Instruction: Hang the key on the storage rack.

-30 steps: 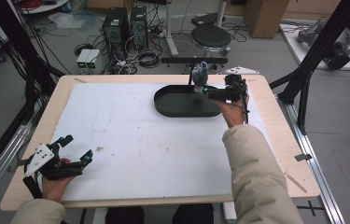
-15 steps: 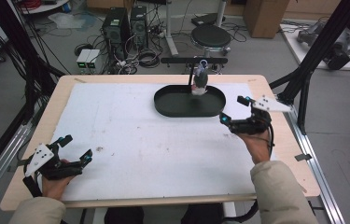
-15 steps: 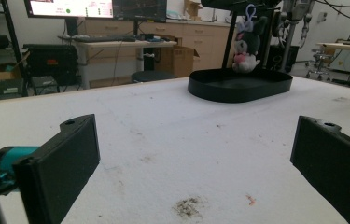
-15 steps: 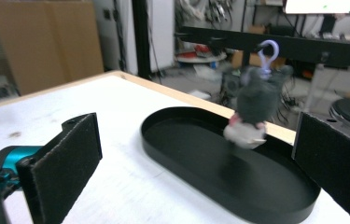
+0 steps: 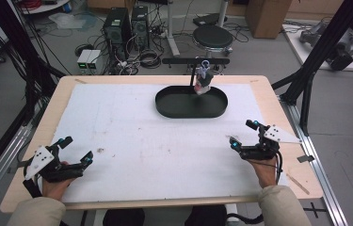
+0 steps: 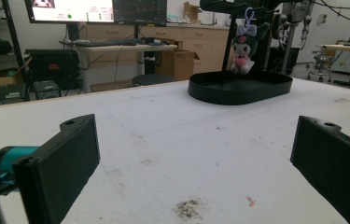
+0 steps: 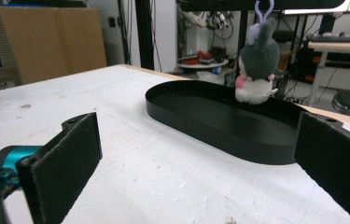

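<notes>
Right gripper [image 5: 243, 133] — jaws spread, nothing held, near right on the mat [image 5: 127, 122] | left gripper [image 5: 76, 149] — also released, near left | we see the plush [image 5: 203, 81] hanging from a bar [image 5: 196, 60] over the far tray [image 5: 190, 107], well apart from both.

Left gripper [image 5: 74, 150] sat low at the near-left corner, jaws wide apart and empty. Right gripper [image 5: 244, 133] rested near the right edge, gaping and empty too.
</notes>
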{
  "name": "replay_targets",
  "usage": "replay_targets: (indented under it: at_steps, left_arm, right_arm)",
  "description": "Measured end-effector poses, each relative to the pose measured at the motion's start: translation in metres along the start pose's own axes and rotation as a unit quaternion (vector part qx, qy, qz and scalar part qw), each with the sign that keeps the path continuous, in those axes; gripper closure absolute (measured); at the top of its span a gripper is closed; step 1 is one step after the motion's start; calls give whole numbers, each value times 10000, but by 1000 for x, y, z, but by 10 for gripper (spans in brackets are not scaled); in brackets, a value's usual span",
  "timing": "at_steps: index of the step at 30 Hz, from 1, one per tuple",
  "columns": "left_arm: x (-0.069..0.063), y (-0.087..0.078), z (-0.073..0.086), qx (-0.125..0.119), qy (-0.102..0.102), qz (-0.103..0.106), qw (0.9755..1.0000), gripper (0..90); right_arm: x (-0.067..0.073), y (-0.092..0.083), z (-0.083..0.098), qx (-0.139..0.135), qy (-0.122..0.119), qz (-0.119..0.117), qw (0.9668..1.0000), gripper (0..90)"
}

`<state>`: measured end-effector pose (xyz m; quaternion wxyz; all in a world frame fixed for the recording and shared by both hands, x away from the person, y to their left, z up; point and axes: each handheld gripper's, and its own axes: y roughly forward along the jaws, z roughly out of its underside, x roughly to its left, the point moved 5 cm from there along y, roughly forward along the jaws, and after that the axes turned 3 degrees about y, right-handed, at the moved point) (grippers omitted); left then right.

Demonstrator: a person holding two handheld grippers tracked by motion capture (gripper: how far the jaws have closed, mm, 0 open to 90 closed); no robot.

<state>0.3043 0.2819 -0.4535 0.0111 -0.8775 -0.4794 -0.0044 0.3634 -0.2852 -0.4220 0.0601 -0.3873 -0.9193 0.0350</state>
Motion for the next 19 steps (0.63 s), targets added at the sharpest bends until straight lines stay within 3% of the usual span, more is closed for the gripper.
replay_targets:
  at_steps: [9, 11, 16, 19]
  left_arm:
    - [-1, 0, 0, -18, 41, 35, 10000, 17]
    - [-1, -1, 0, -19, 45, 34, 10000, 17]
    - [-1, -2, 0, -92, 46, 15, 9999, 17]
    - [-1, -3, 0, -151, 71, -1, 9999, 17]
  right_arm:
    - [0, 3, 26, 133, -125, 86, 9998, 5]
    - [-1, 3, 34, 171, -78, 128, 9997, 5]
    - [-3, 0, 34, 32, 175, 129, 9998, 5]
    - [-4, 0, 34, 42, 162, 129, 9998, 5]
